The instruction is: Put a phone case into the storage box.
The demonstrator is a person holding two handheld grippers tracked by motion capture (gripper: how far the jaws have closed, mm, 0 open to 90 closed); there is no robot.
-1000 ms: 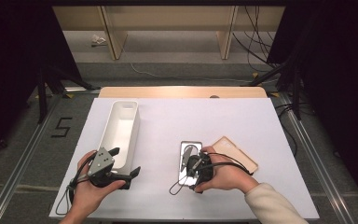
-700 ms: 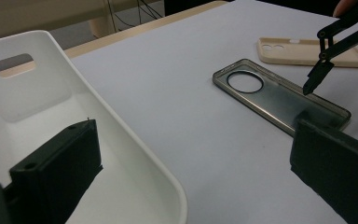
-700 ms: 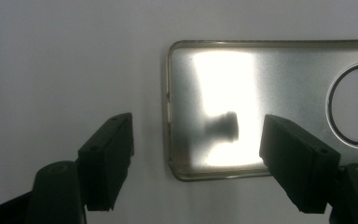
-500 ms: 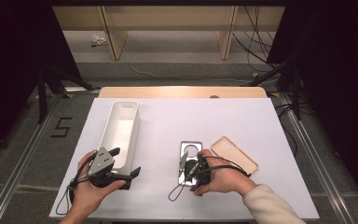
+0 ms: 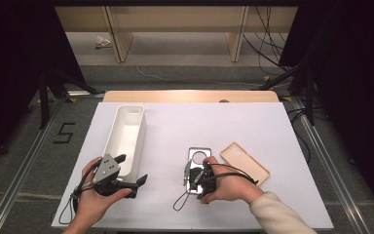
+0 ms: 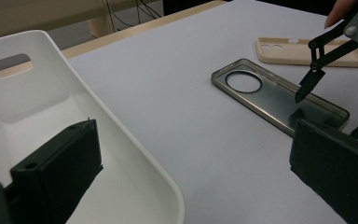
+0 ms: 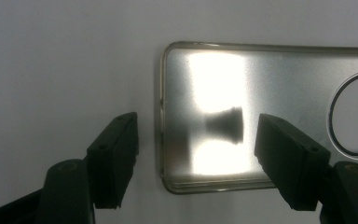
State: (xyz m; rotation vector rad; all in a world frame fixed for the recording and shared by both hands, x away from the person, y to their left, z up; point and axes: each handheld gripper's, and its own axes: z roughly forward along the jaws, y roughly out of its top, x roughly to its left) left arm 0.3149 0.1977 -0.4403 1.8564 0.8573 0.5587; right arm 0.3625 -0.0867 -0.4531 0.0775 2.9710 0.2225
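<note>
A translucent grey phone case with a round camera hole lies flat on the white table. My right gripper points down over its near end. In the right gripper view the case's short edge lies between the jaws of the right gripper, one jaw over bare table and the other over the case. The jaws have just been closing but stand apart and do not press on the case. My left gripper is held wide open beside the white bin, its jaws straddling the bin's rim.
A beige phone case lies hollow side up just right of the grey one. The long white bin holds nothing that I can see. A wooden strip runs along the table's far edge, with floor and cables beyond.
The right hand has shifted slightly left over the near end of the grey case. The left hand and gripper have stayed put.
</note>
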